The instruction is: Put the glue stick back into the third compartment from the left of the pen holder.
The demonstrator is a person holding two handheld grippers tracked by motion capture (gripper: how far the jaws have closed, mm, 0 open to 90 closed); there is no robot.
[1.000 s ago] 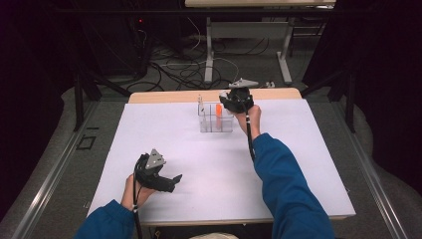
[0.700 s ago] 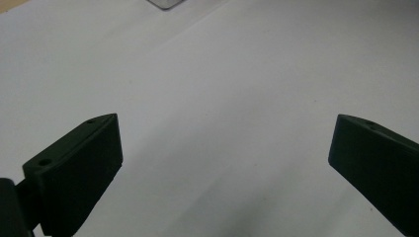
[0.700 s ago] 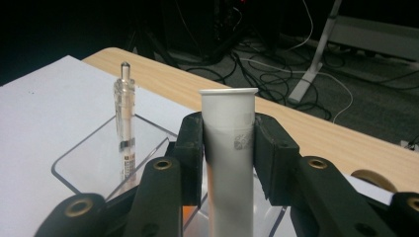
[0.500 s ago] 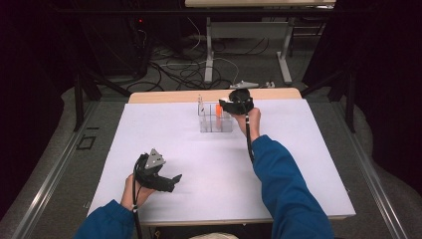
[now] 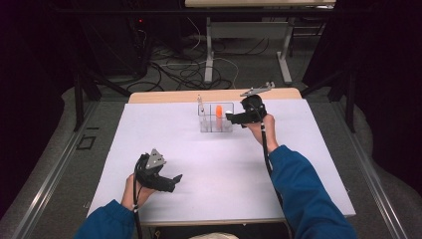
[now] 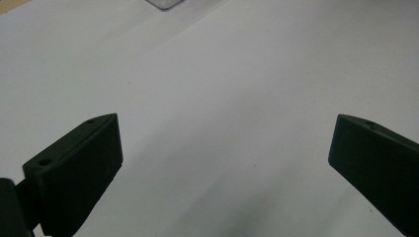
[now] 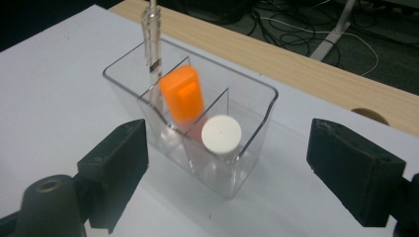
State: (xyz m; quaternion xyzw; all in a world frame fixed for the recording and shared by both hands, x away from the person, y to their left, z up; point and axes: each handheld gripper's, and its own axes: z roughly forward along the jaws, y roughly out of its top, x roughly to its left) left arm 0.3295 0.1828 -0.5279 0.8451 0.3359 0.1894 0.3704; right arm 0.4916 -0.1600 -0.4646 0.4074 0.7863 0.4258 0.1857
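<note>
Hovering at the clear organizer (image 5: 216, 119), the right gripper (image 5: 234, 118) sits just to its right in the high view, jaws pointed left at it. In the right gripper view the right gripper's jaws stand wide apart with nothing between them; the organizer (image 7: 190, 131) sits ahead of them, roughly centred in the gap, not touching either jaw.

Organizer: clear plastic, divided into compartments, standing on the white table cover (image 5: 224, 164) near its far edge, just short of the bare wooden strip (image 5: 164, 95).

Contents, per the right gripper view:
- white-capped bottle (image 7: 221, 136), upright, in the compartment nearest the camera
- orange item (image 7: 183, 95), leaning, in the compartment behind it
- clear pen-like stick (image 7: 151, 34), upright, at the far left side, poking well above the rim. Can't tell exactly which compartment it's in, the walls are transparent and overlap.

In the high view the orange item (image 5: 219, 110) shows as an orange spot in the organizer, and the stick (image 5: 200, 103) pokes up at the left end.

Left gripper (image 5: 169, 181) is near the front-left of the table, well apart from the organizer, held low by the left hand (image 5: 133, 191). Left gripper view: jaws spread wide, only plain white cover between them. A clear corner of the organizer (image 6: 165, 4) is at the top edge.
</note>
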